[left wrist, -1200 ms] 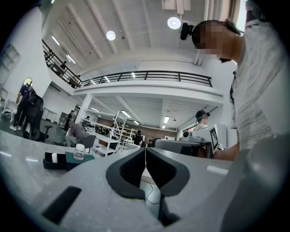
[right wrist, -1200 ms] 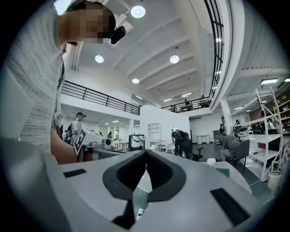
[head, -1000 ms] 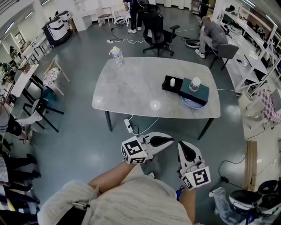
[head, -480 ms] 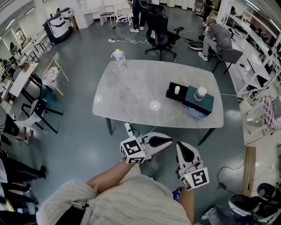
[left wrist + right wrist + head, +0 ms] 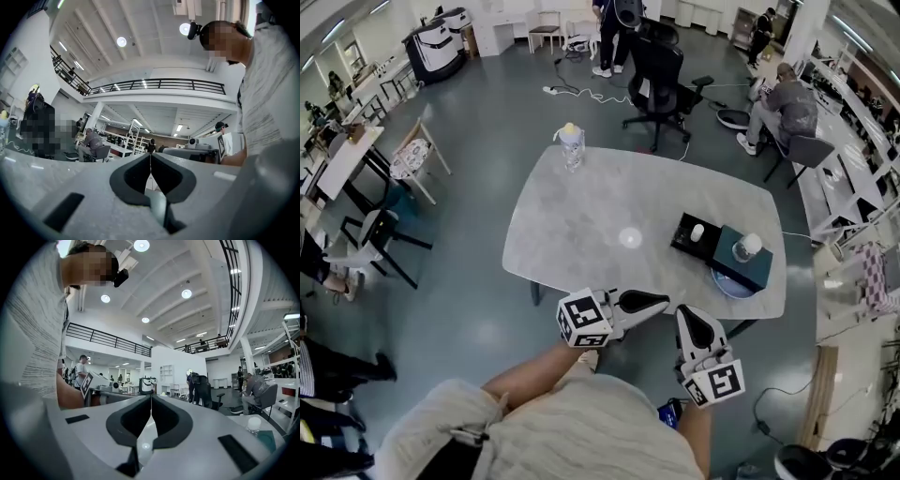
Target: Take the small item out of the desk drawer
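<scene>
Jaws together, empty: left gripper (image 5: 662,302), right gripper (image 5: 693,319) hover at surface (image 5: 581,216) near edge. Small white item (image 5: 697,232) stands in open black drawer (image 5: 683,242), near surface right edge. Probably light, rigid, topples easily; pinch sides mid-height.

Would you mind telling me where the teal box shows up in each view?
Head view: teal box on the right end of the table.
Left gripper view: not in it.
Right gripper view: bottom right edge.
Shared landmark: the seated person in grey.
</scene>
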